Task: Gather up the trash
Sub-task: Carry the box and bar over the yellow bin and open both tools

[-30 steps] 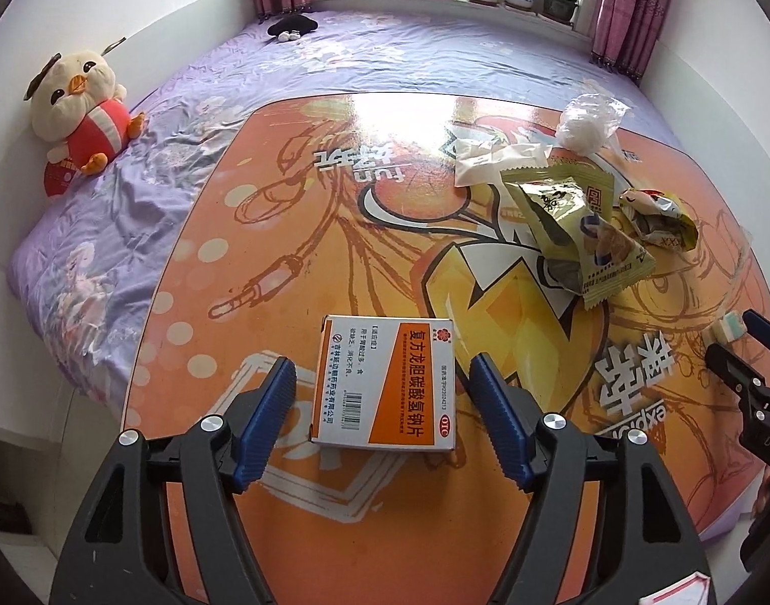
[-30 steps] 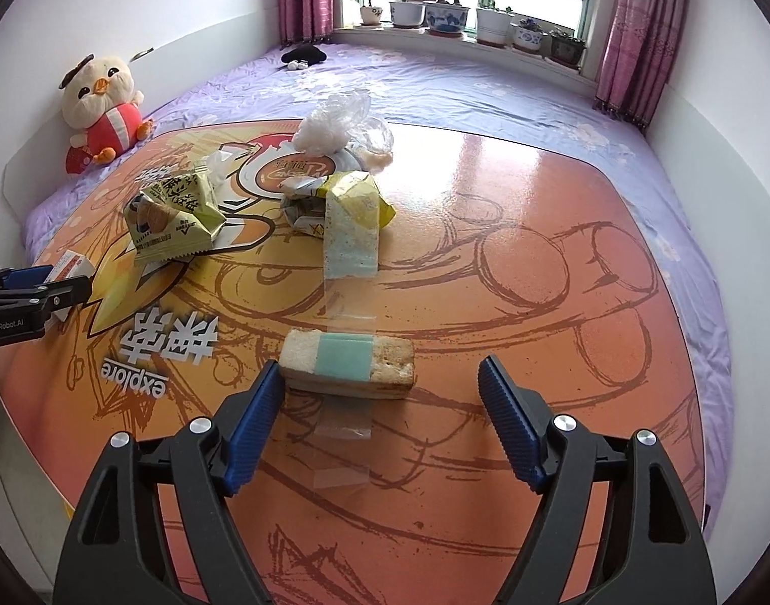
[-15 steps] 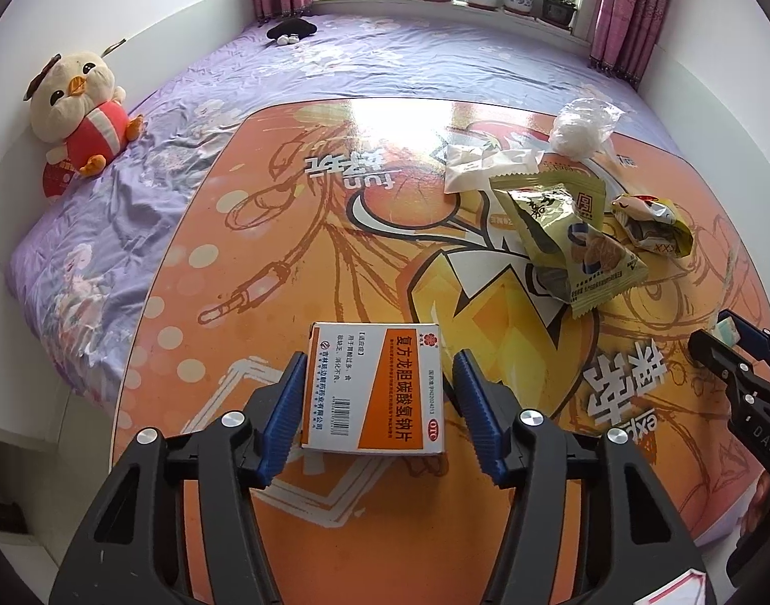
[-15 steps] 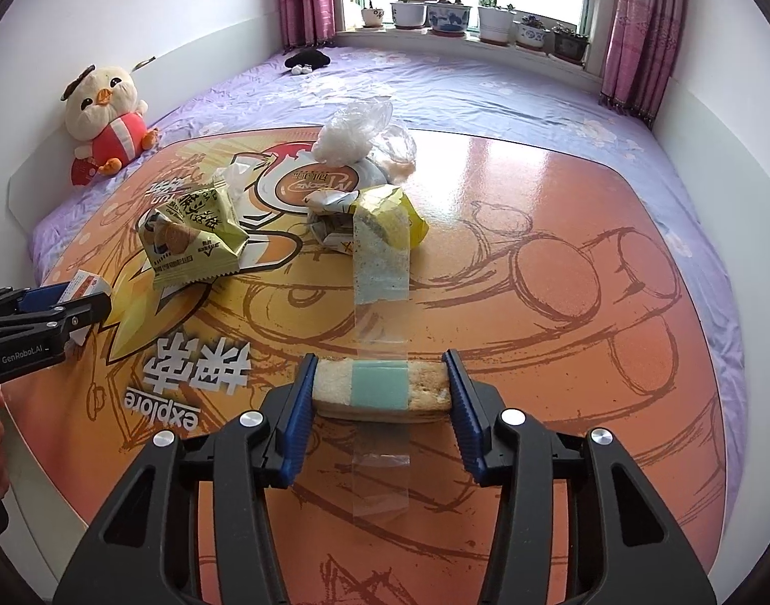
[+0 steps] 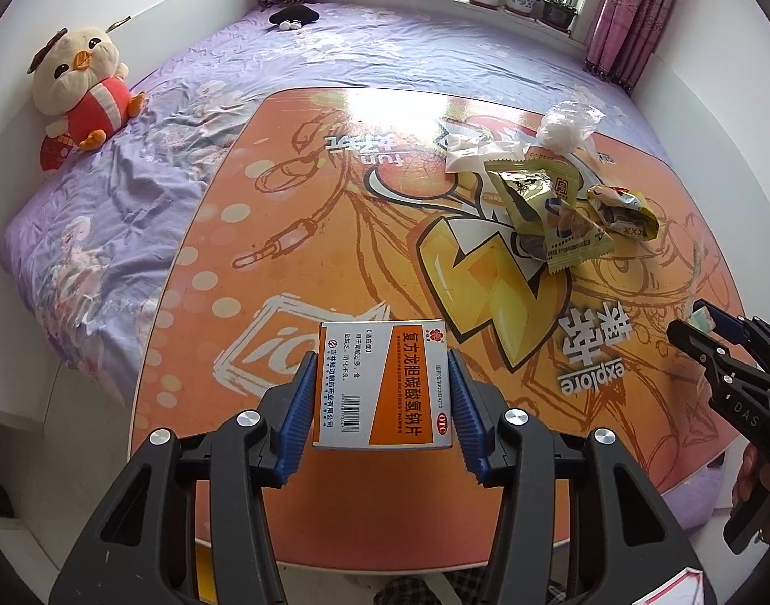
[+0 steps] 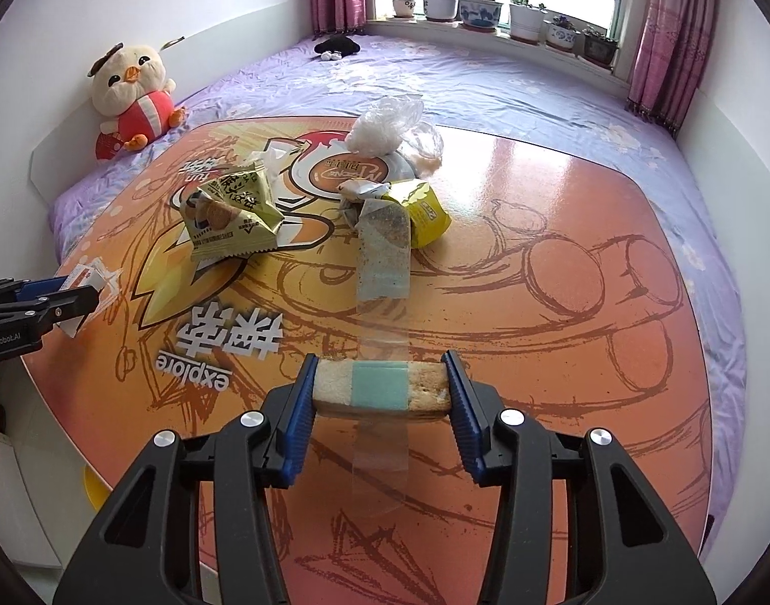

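Left gripper (image 5: 382, 406): jaws closed onto the sides of the medicine box (image 5: 385, 385), held at the near edge of the orange table (image 5: 334, 201).
Right gripper (image 6: 379, 398): jaws clamped on the ends of a wrapped cake bar (image 6: 382, 385), near centre of the table.
Collected: two items gripped; no bin is visible.
Remaining, far side: green snack packet (image 6: 231, 217), yellow wrapper (image 6: 420, 206), clear plastic bag (image 6: 390, 123), white wrapper (image 5: 478, 151).
Progress: judged early; most trash is uncollected.
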